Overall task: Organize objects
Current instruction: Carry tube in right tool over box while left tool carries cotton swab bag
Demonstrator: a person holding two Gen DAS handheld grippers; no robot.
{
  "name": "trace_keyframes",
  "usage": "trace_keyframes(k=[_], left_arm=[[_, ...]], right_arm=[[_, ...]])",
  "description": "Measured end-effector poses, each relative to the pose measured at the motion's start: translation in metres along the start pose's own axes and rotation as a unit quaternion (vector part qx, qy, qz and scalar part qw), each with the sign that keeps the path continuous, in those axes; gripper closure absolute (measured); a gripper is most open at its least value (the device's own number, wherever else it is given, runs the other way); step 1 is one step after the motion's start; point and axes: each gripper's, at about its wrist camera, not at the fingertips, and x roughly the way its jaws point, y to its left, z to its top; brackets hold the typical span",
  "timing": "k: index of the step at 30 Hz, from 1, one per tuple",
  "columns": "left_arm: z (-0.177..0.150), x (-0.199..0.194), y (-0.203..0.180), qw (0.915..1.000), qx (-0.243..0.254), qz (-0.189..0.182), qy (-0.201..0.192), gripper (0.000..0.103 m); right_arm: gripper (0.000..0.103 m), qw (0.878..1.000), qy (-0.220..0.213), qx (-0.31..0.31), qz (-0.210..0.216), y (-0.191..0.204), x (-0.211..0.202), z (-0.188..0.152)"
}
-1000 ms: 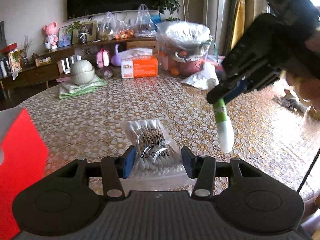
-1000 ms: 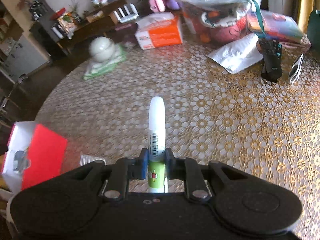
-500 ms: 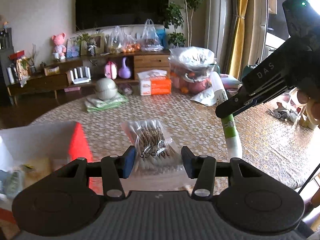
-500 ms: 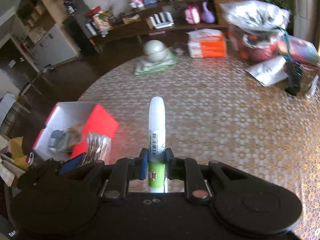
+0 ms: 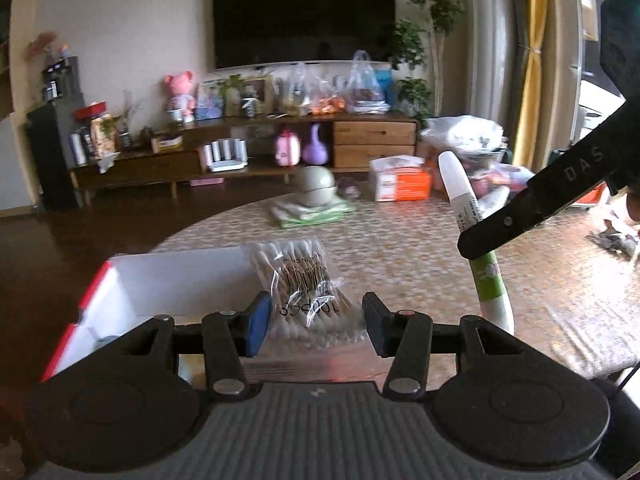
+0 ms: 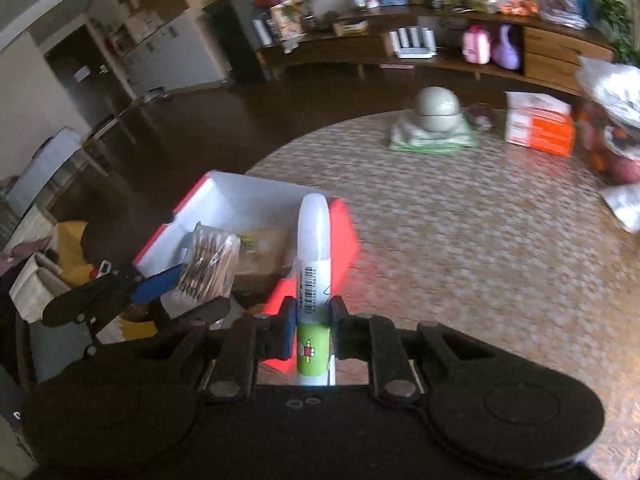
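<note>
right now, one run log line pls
left claw: holds cotton swab pack | right claw: holds glue tube | red box: open

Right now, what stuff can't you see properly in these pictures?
- Inside the red box: in the right wrist view the cotton swab pack and the white tube cover part of it; the brownish item there is too blurred to name.
- Same box in the left wrist view: the left gripper hides its floor.
- Tube's lower end: hidden behind the right gripper.
- Tube label text: too small.
</note>
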Motion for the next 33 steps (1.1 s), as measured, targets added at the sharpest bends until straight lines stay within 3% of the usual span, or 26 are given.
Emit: trace_keyframes(k=[10, 17, 25, 33], left_arm=[[-0.005, 0.004, 0.084, 0.9977, -0.04, 0.046, 0.027, 0.054], [-0.009, 0.03, 0.124, 0.9952, -0.043, 0.069, 0.055, 0.054], [-0.024, 0.06, 0.143, 0.9935, -0.059, 0.056, 0.08, 0.054], [-0.037, 0.086, 0.136, 0.993, -0.048, 0.03, 0.104, 0.054]], right_arm=[[0.087, 0.999, 0.018, -0.026, 0.018, 0.051, 0.053, 0.027], [0.087, 0.999, 0.031, -0.03, 0.008, 0.071, 0.093, 0.045], [0.087, 0.997, 0.078, -0.023, 0.001, 0.079, 0.148, 0.048], [0.087, 0.994, 0.1, -0.046, -0.019, 0.08, 0.187, 0.039]])
